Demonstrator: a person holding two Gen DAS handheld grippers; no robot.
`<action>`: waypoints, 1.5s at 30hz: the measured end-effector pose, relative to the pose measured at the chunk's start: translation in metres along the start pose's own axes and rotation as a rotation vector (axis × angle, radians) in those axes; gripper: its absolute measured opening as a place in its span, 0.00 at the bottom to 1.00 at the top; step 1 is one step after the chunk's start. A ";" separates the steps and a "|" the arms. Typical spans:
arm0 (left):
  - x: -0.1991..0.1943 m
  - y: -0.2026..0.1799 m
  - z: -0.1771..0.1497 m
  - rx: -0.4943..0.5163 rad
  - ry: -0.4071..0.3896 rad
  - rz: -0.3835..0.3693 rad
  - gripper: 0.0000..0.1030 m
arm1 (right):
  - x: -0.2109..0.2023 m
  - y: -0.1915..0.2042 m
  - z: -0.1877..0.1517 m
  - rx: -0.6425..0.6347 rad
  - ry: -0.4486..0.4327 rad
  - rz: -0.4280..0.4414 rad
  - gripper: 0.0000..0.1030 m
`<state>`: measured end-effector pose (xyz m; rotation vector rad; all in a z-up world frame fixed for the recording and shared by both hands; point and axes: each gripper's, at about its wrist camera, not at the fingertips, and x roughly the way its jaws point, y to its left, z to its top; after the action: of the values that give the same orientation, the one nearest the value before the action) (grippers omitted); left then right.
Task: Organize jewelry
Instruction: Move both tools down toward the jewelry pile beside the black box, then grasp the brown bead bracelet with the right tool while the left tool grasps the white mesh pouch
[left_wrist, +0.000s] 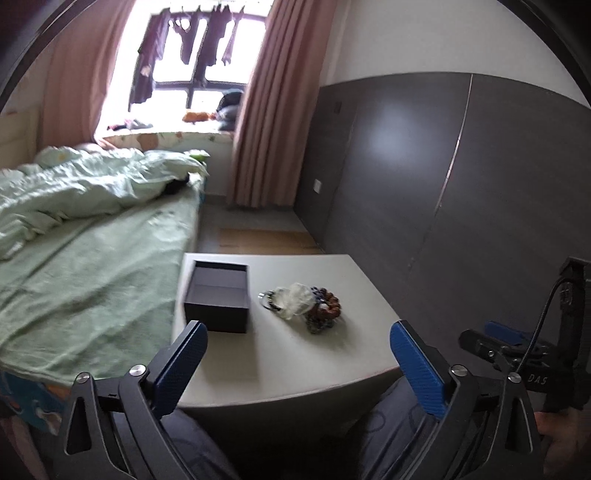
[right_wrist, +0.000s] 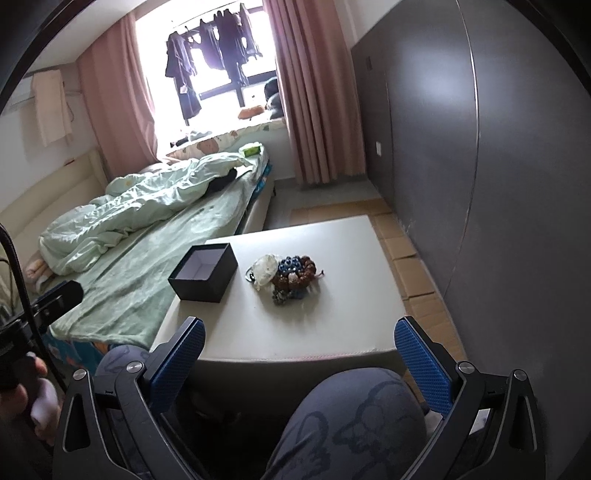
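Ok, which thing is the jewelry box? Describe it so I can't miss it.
Find the low white table beside the green bed. On its bed-side half stands a dark square box, lidless and empty with a pale lining; the heap of beaded bracelets lies apart, toward the wall.

A white table (left_wrist: 295, 350) stands beside a bed with green bedding (left_wrist: 92, 258). On it sits an open dark box (left_wrist: 218, 295), and to its right, apart from it, a heap of beaded jewelry (left_wrist: 306, 302) with a clear plastic wrap. The left gripper (left_wrist: 299, 347) hangs above the near edge, its 2 blue-padded fingers (left_wrist: 184, 362) spread wide, holding nothing.
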<state>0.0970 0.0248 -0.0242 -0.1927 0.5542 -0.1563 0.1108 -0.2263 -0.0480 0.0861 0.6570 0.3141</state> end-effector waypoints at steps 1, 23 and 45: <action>0.009 -0.001 0.002 0.001 0.012 -0.008 0.94 | 0.007 -0.004 0.002 0.010 0.010 0.012 0.99; 0.175 -0.004 0.018 -0.020 0.271 -0.079 0.78 | 0.174 -0.060 0.020 0.289 0.225 0.288 0.63; 0.297 0.012 0.020 -0.076 0.457 -0.077 0.55 | 0.303 -0.098 0.023 0.696 0.374 0.519 0.51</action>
<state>0.3584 -0.0196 -0.1602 -0.2544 1.0091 -0.2565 0.3763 -0.2237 -0.2250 0.8909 1.0945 0.5965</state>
